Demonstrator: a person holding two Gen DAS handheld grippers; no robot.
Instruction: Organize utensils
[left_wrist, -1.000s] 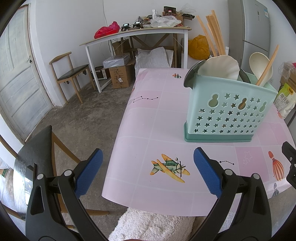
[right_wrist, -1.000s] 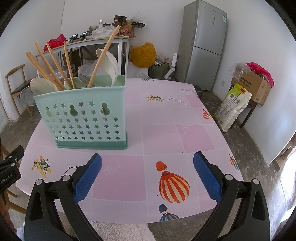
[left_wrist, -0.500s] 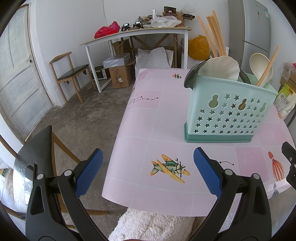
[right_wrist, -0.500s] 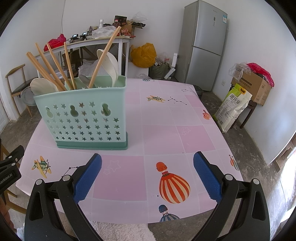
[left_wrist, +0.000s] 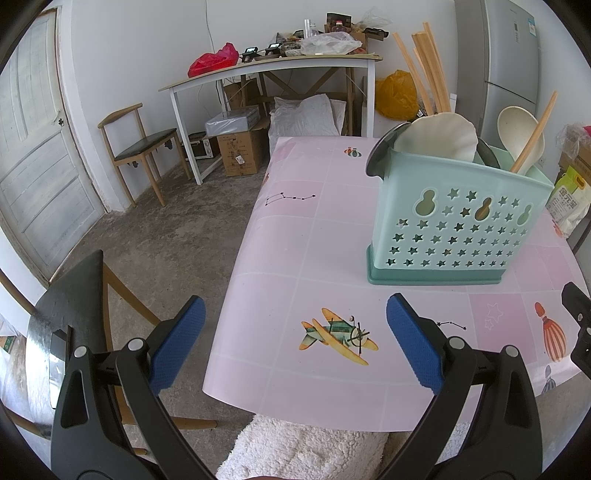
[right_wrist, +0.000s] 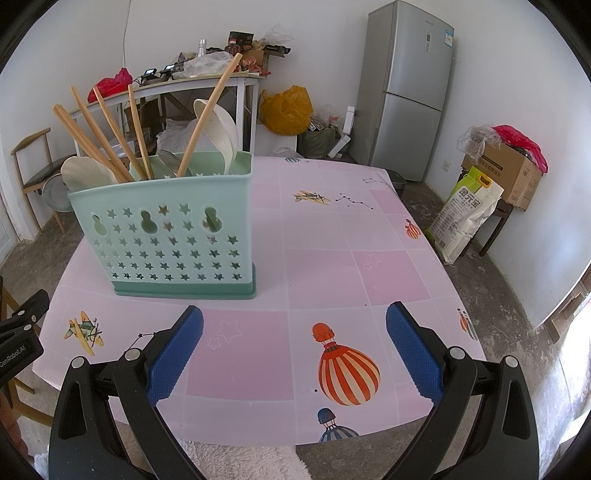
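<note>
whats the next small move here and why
Probably just draw both hands back. The left gripper and right gripper are open and empty, the chopsticks and spoons already stand in the green holder, and no loose utensil shows on the table.

Looked like a home utility rm: fridge (right_wrist: 410, 88), wooden chair (left_wrist: 138, 147), cluttered side table (left_wrist: 273, 70), bare concrete floor (left_wrist: 166, 229).

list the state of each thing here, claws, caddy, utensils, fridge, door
left claw: open, empty
right claw: open, empty
caddy: upright on table
chopsticks: standing in caddy, leaning
white spoon: standing in caddy
fridge: doors shut
door: shut
</note>
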